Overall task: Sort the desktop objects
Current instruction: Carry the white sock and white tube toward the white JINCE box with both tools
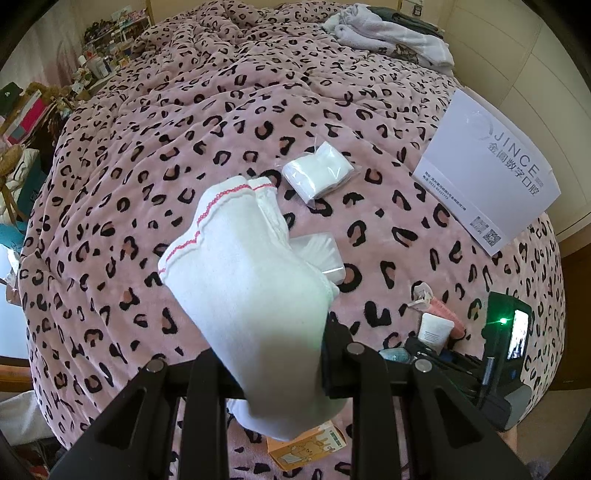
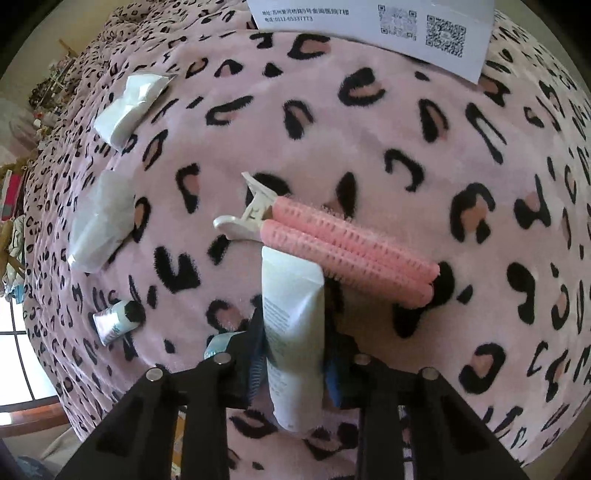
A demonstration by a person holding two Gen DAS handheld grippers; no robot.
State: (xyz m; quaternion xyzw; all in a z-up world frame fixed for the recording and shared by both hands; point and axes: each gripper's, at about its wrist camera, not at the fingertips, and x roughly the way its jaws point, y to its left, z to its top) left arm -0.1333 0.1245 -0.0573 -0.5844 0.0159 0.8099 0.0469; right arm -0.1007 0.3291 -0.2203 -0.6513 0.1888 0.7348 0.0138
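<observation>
My left gripper (image 1: 284,354) is shut on a white sock (image 1: 240,280) with red-stitched cuffs and holds it up over the pink leopard-print blanket (image 1: 184,129). My right gripper (image 2: 293,343) is shut on a white cream tube (image 2: 291,332), its flat end next to a pink hair-roller clip (image 2: 347,247) lying on the blanket (image 2: 406,129). The right gripper also shows in the left wrist view (image 1: 436,332), low at the right. Two clear bags with white contents (image 1: 319,170) (image 1: 321,254) lie beyond the sock.
A white paper bag (image 1: 491,166) with QR codes lies at the right. An orange carton (image 1: 306,446) lies under the left gripper. A small dark-capped tube (image 2: 116,321) lies at the left. Folded clothes (image 1: 388,33) sit far back. Cluttered shelves (image 1: 33,110) stand left.
</observation>
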